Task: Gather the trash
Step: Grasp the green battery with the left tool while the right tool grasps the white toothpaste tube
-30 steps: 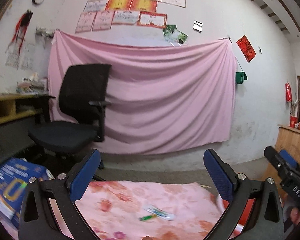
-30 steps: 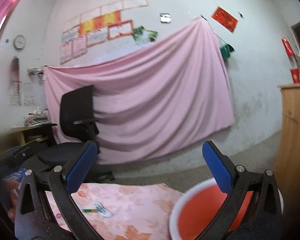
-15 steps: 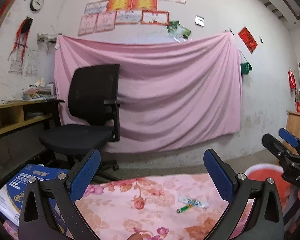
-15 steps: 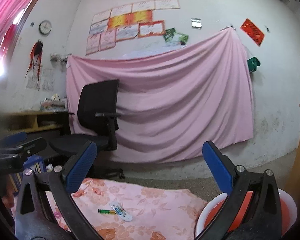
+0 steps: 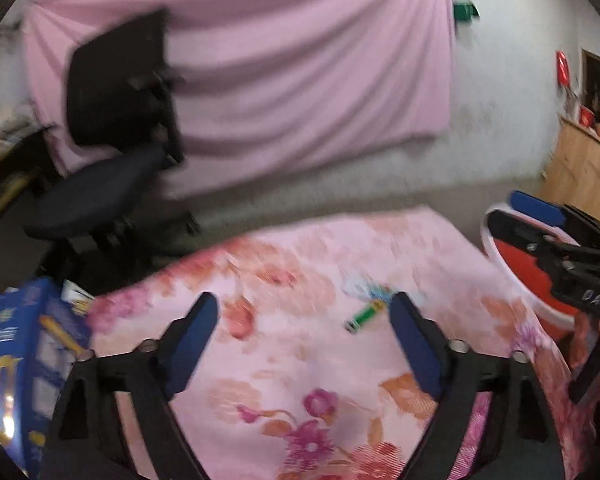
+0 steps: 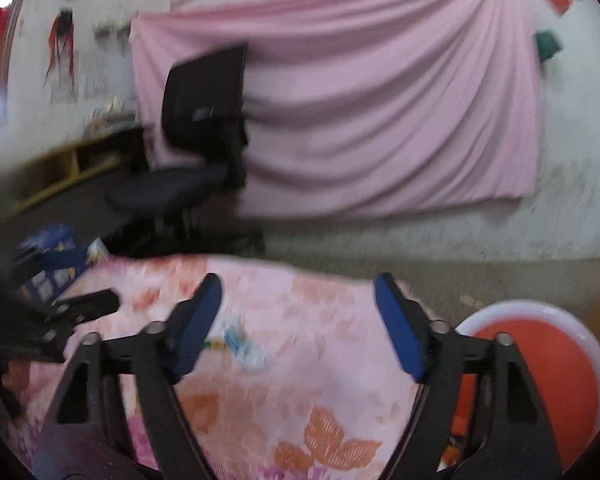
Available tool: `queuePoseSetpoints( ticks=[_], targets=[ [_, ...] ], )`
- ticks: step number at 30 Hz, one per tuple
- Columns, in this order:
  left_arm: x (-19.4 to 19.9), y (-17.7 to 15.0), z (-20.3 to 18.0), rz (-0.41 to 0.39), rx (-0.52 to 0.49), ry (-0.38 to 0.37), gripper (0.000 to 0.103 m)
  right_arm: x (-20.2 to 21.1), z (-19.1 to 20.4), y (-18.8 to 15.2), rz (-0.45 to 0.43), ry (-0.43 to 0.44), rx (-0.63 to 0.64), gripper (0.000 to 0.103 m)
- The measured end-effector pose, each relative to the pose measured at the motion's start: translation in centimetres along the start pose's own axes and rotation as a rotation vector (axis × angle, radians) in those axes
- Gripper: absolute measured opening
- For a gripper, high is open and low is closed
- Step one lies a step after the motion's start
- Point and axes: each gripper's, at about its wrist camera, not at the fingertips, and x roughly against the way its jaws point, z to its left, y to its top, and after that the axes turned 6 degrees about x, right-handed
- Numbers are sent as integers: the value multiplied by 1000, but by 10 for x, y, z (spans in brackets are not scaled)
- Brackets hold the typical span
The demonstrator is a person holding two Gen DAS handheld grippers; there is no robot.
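Our left gripper (image 5: 302, 322) and right gripper (image 6: 298, 306) have just been closing but gape wide, holding nothing. Blur hides the green lighter (image 5: 362, 317) beside the wrapper (image 5: 370, 293), so we risk pinching the floral cloth (image 5: 300, 380).

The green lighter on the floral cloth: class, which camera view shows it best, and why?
The left wrist view. There the green lighter lies unobstructed on the floral cloth, beside a blurred wrapper. In the right wrist view only a green sliver shows past a finger of the right hand-held gripper.
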Motion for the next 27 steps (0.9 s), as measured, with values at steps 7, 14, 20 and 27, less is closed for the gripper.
queuePoseSetpoints(
  ticks=[7, 14, 20, 27],
  targets=[
    [-44, 1, -11, 170, -72, -77, 51, -28, 0, -15, 191, 77, 13, 70],
    [-84, 0, -33, 275, -209, -123, 37, -48, 5, -16, 287, 126, 31, 67],
    [-109, 1, -35, 334, -173, -121, 17, -64, 2, -19, 355, 152, 6, 67],
    [-99, -3, -16, 312, -28, -100, 8, -89, 7, -23, 460, 212, 7, 66]
  ],
)
